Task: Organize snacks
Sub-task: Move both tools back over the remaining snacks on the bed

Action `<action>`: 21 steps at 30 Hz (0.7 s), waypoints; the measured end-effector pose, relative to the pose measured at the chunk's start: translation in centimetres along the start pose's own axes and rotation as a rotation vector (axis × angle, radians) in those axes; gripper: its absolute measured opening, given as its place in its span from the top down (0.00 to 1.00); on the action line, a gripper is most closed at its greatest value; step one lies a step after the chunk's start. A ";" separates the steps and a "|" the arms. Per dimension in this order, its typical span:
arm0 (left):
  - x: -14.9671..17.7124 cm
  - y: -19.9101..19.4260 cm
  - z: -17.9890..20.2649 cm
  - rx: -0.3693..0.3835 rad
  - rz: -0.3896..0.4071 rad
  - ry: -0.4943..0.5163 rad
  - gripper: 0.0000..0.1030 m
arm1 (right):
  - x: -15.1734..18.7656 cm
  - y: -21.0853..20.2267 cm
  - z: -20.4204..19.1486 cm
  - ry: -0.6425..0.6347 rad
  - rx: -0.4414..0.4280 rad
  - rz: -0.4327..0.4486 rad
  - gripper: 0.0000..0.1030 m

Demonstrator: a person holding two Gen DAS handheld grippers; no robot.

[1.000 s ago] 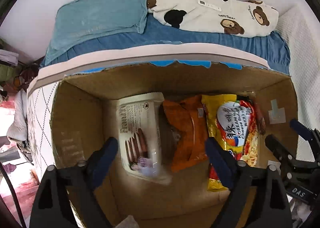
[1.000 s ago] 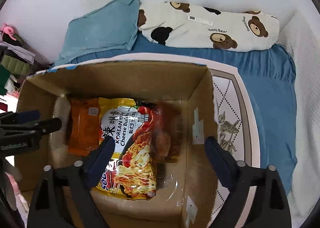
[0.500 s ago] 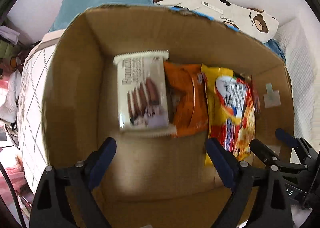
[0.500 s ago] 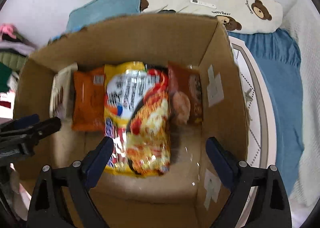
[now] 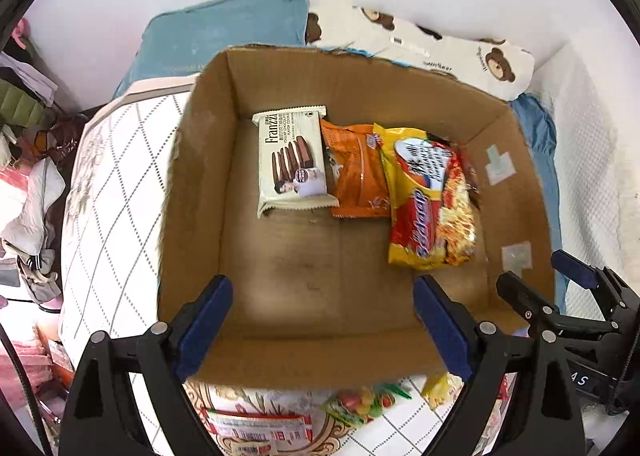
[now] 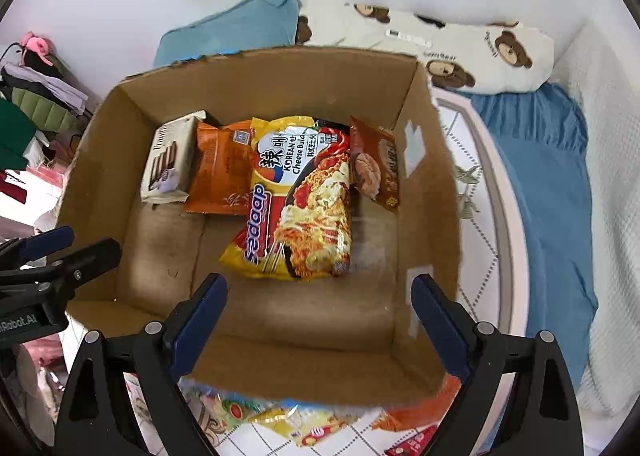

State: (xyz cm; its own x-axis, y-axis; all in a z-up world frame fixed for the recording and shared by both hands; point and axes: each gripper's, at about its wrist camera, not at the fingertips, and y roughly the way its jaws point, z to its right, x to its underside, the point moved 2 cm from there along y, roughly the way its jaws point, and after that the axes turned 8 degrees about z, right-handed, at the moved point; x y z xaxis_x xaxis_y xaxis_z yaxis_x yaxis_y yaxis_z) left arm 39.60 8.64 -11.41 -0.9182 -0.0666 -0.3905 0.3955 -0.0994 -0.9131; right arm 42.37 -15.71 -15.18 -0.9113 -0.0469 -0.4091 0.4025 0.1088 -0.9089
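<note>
An open cardboard box point(image 5: 192, 192) point(image 6: 424, 160) stands on the bed. Inside, in a row along its far wall, lie a white Franzzi cookie pack point(image 5: 292, 160) point(image 6: 168, 164), an orange packet point(image 5: 360, 172) point(image 6: 224, 176), a yellow Sedaap noodle pack point(image 5: 428, 196) point(image 6: 300, 200) and a brown packet point(image 6: 376, 160). My left gripper point(image 5: 324, 324) is open and empty above the box's near wall. My right gripper point(image 6: 320, 316) is open and empty above the near wall too; it also shows in the left wrist view point(image 5: 560, 288).
Loose snack packets point(image 5: 360, 404) point(image 6: 304, 424) lie on the quilted cover in front of the box. A blue pillow point(image 5: 224, 36) and a bear-print pillow point(image 6: 460, 44) lie behind it against the wall. Clothes are piled at the left point(image 6: 36, 104).
Both grippers have pulled back and up from the box, so the whole box and the loose packets in front of it now show. The snacks inside have not moved.
</note>
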 end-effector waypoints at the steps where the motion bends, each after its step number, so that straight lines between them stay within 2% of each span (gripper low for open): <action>1: 0.4 -0.6 0.1 0.002 0.011 0.005 0.10 | 0.2 -0.4 0.1 -0.001 0.001 0.010 0.08; 9: 3.9 -6.3 1.1 0.009 0.118 0.023 0.10 | 3.2 -6.9 -0.3 0.012 -0.017 0.133 0.08; 15: 7.4 -9.4 1.0 0.011 0.170 0.028 0.10 | 6.8 -10.7 -0.8 0.053 -0.082 0.173 0.08; 18: 10.6 -9.5 0.4 -0.037 0.162 0.055 0.10 | 9.6 -11.3 -0.6 0.097 -0.117 0.158 0.08; 21: 14.2 -7.6 -0.2 -0.115 0.110 0.134 0.10 | 12.9 -10.9 0.6 0.142 -0.115 0.119 0.08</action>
State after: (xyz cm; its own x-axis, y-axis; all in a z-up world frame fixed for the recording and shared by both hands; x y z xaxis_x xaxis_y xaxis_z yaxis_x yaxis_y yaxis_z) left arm 23.57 8.61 -10.02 -0.8675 0.0623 -0.4934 0.4952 0.0163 -0.8686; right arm 26.26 -18.05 -10.64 -0.8645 0.1126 -0.4899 0.5025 0.2184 -0.8365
